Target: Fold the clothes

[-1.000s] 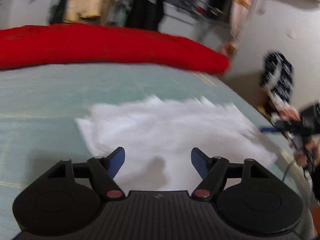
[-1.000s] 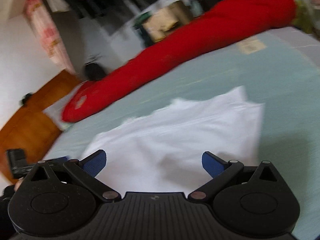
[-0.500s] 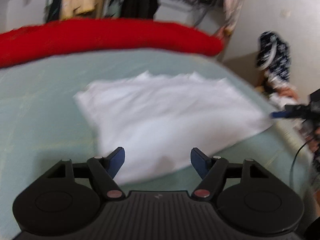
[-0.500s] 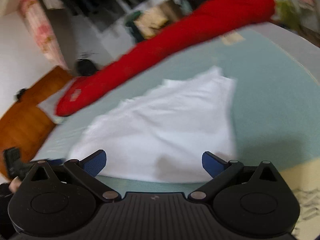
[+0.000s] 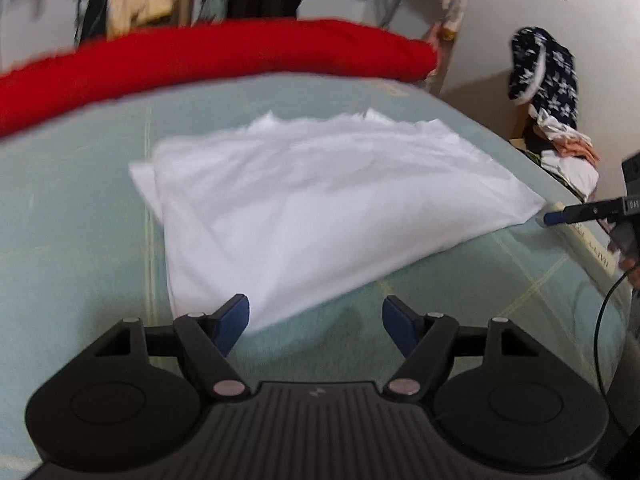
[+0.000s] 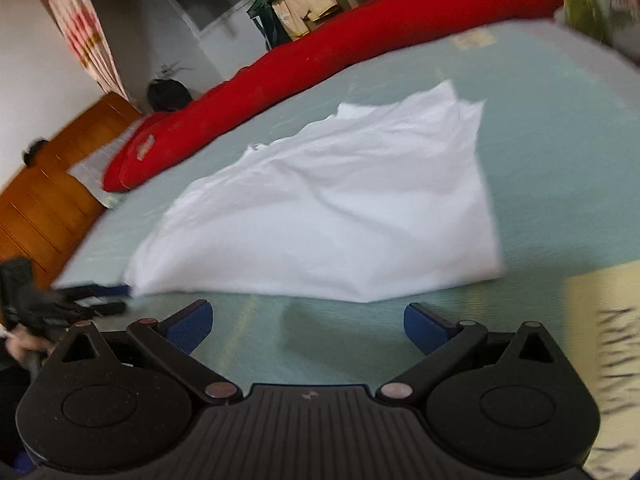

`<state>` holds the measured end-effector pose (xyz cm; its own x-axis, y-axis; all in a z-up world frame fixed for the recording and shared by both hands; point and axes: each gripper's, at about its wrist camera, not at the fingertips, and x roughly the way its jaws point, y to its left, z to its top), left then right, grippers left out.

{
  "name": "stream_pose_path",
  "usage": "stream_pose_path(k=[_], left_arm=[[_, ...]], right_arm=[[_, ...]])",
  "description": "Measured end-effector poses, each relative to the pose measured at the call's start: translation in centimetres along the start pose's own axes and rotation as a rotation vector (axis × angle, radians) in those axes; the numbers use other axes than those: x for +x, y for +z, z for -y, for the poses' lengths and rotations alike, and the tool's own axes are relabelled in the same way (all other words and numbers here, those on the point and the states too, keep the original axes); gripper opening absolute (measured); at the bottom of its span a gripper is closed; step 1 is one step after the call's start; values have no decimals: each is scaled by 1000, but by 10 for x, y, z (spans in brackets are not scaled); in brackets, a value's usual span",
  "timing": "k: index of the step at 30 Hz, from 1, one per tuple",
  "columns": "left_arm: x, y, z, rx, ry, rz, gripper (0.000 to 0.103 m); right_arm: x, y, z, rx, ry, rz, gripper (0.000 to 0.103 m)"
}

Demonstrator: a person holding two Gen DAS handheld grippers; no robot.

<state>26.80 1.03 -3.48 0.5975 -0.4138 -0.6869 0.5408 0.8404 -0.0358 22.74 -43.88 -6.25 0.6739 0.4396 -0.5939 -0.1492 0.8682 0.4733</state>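
Note:
A white garment (image 5: pixel 320 200) lies folded into a rough rectangle on the pale green bed sheet (image 5: pixel 72 216); it also fills the middle of the right wrist view (image 6: pixel 340 216). My left gripper (image 5: pixel 316 320) hangs open just short of the garment's near corner, with nothing between its blue pads. My right gripper (image 6: pixel 308 328) is open too, a little back from the garment's near edge. The right gripper's fingertip (image 5: pixel 556 217) shows at the garment's right corner in the left wrist view. The left gripper (image 6: pixel 96 298) shows at the garment's left corner in the right wrist view.
A long red bolster (image 5: pixel 208 60) lies across the far side of the bed. A wooden headboard (image 6: pixel 44 200) stands at the left. A heap of clothes (image 5: pixel 552 92) sits against the wall past the bed's right edge. A black cable (image 5: pixel 600 320) hangs there.
Both grippers have pulled back from over the garment toward the bed's near edge. The garment now lies wholly ahead of the fingers. Both stay open.

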Motion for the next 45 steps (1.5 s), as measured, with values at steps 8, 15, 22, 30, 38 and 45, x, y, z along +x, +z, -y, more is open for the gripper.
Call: stream_pose_path(k=[8,15,22,30,38,45], left_arm=[[8,21,66,398,155,46,73],[37,-4,114,827,317,36,76],[60,5,120,936,365,59,77],[61,-12,86,986,486,10,77],[73,-8,92,1008,546,15,76],[93,-1,108,1044,516,69,76]], right_arm=[[31,8,-80,-479,-232,-6,103],[76,-19,-120,-942,-437,-78,103],[113,-18,-139,-1134,-476,-58,103],[97,-18,-102,-1191,-609,-81,103],[95,-17,-87,-1244,-717,-74,103],[116,-27,-112,-1367,-664,-23,103]])
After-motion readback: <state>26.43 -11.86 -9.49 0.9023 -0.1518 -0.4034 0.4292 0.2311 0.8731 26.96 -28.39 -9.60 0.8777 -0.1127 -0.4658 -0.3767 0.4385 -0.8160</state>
